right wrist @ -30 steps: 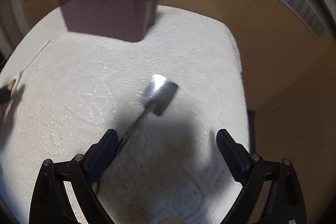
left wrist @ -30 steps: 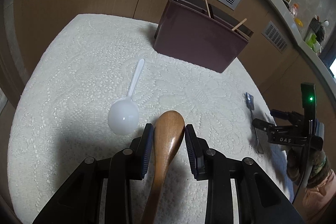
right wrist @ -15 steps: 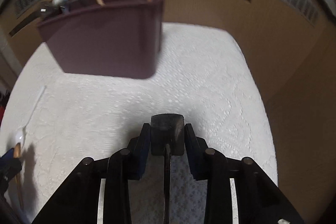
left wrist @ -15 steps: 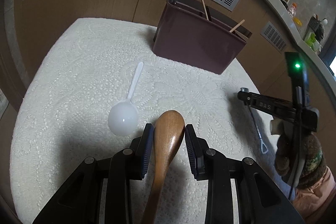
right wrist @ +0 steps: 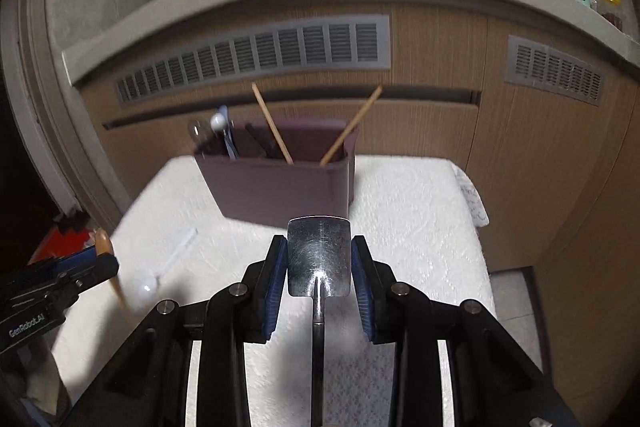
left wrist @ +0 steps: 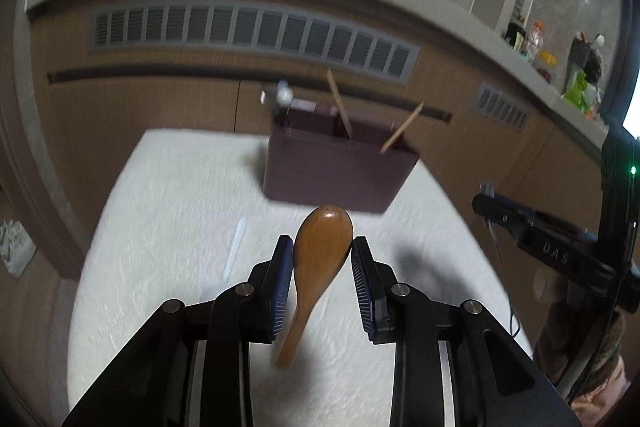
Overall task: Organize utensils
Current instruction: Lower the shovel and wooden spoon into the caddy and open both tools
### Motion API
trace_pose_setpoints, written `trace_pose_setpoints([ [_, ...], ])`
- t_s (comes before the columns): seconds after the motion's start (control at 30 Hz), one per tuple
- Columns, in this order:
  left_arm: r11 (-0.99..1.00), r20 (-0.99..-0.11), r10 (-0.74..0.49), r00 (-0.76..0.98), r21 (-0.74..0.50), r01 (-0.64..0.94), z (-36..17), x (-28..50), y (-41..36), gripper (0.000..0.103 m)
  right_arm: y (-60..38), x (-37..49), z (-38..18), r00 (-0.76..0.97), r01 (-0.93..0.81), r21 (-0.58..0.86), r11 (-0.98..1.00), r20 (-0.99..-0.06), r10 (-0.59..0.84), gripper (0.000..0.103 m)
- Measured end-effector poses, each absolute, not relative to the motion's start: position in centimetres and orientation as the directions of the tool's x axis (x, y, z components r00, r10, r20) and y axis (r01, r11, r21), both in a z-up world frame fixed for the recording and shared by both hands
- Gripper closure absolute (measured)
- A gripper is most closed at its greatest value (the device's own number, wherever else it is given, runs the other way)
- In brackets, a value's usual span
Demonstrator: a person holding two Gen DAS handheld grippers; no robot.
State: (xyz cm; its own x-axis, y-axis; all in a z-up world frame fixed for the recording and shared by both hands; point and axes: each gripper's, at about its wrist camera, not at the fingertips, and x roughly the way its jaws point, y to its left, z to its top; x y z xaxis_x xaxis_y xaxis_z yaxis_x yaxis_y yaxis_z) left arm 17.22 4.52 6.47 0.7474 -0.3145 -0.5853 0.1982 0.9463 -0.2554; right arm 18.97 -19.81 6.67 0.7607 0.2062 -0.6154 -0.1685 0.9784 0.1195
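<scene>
both tongs loaded: left gripper clamps the brown wooden spoon, right gripper pinches the square steel scoop, maroon plastic utensil bin dead ahead, right nearer.

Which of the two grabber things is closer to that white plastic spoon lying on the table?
Left. The left gripper, holding the wooden spoon, sits right beside the white spoon. The right gripper, clamped on a metal utensil, is farther off, to the spoon's right.
</scene>
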Motion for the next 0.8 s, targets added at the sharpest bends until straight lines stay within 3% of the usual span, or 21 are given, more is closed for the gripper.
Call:
trace_pose_setpoints([
  [0.3,0.940,-0.351,-0.336,0.874,-0.182,0.289,21.0,21.4,3.1,0.073,-20.9,21.8,19.7,0.888,-0.248,0.130,0.960,-0.366,0.279,0.074],
  [0.47,0.932,-0.293,-0.358,0.886,-0.175,0.318,23.7,25.4,2.6,0.073,-20.5,24.9,23.5,0.936,-0.247,0.111,0.963,-0.228,0.267,0.074],
  [0.57,0.924,-0.311,-0.374,0.874,-0.206,0.322,22.8,28.1,2.6,0.073,-19.7,27.0,22.9,0.938,-0.256,0.109,0.961,-0.211,0.274,0.074],
  [0.8,0.908,-0.387,-0.405,0.828,-0.272,0.317,17.8,33.2,2.9,0.073,-17.9,32.1,18.3,0.917,-0.254,0.117,0.960,-0.288,0.277,0.074],
])
